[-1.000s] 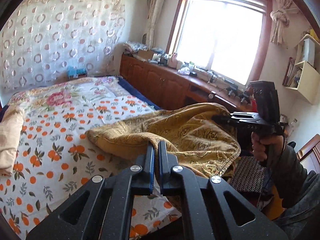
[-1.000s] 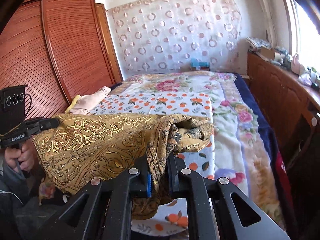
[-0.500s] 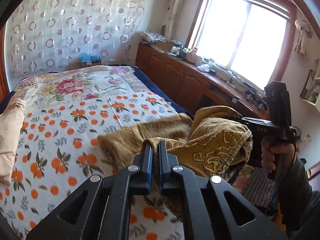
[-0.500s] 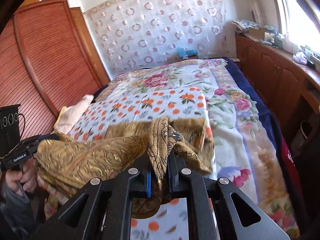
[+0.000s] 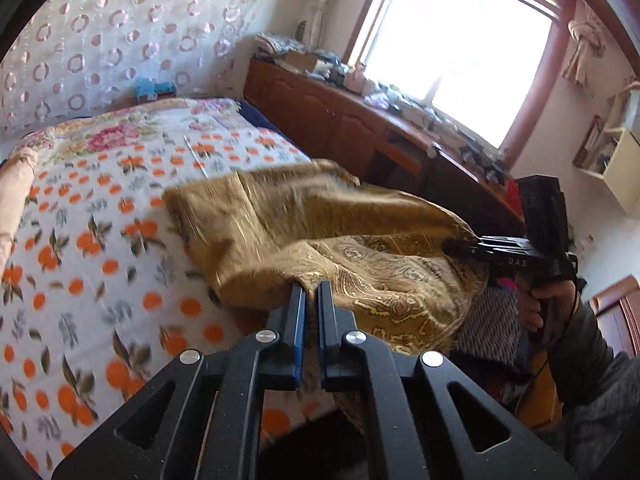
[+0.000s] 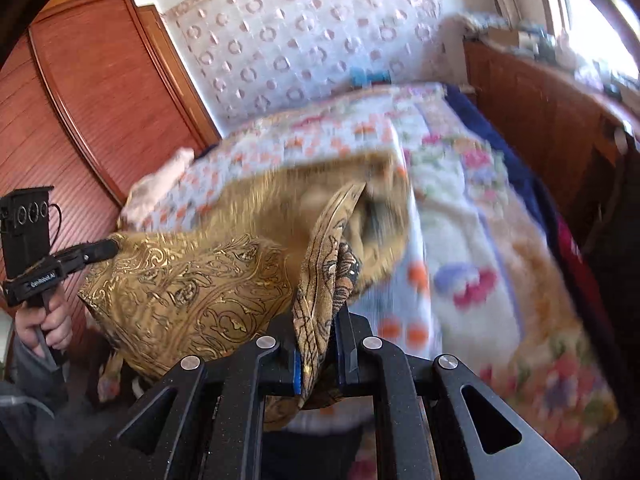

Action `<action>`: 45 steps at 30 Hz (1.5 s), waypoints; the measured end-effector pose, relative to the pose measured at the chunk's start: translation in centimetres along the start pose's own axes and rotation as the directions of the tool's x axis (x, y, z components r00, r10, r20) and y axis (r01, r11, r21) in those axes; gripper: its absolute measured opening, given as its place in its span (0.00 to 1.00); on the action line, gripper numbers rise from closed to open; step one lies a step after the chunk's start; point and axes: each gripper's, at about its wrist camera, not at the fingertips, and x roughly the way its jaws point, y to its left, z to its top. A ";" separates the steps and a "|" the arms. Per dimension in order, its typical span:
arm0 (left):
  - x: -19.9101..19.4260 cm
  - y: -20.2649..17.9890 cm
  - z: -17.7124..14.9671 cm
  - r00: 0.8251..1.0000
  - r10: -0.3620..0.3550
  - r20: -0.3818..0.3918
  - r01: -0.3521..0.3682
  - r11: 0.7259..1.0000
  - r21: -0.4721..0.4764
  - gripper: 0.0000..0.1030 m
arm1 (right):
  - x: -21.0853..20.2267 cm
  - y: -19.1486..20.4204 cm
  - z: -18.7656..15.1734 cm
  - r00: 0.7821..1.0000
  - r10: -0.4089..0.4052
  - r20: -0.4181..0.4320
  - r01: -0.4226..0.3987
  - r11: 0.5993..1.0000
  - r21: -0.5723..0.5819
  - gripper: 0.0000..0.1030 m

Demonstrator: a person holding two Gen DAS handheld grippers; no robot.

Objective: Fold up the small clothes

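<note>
A gold patterned garment lies partly spread on the bed, its near edge held up between both grippers. My left gripper is shut on one near corner of the garment. My right gripper is shut on the other corner, with a bunched fold hanging between its fingers. Each gripper shows in the other's view: the right one and the left one. The garment sags between them; its far part is blurred.
The bed has a white cover with orange fruit print and a floral quilt. A folded pink cloth lies at the bed's left side. A wooden cabinet under the window runs along the right. A wooden wardrobe stands left.
Both grippers have swung the garment forward over the bed. Its far half now lies flatter and more spread on the cover, and the views are blurred by motion.
</note>
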 end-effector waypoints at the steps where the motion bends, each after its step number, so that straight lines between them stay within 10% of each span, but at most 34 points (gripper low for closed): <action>1: -0.1 -0.3 -0.6 1.000 0.014 -0.013 -0.014 1.000 0.014 0.05 | 0.2 0.1 -1.1 1.000 -0.005 -0.022 0.005 1.000 0.003 0.11; 7: -1.4 0.2 -1.2 0.991 0.134 0.014 -0.135 0.989 0.063 0.43 | 1.2 0.3 -2.6 0.996 -0.024 -0.084 0.025 1.000 0.011 0.11; 20: 9.0 3.9 0.4 0.955 0.267 -0.131 -0.253 0.961 0.113 0.43 | 1.7 -0.6 -3.6 0.996 -0.031 -0.081 0.030 1.000 -0.007 0.11; 45: 3.0 0.9 -8.7 0.984 0.119 -0.136 -0.125 0.992 -0.036 0.43 | 3.4 -1.1 -4.0 0.995 -0.043 -0.089 0.034 0.995 -0.093 0.28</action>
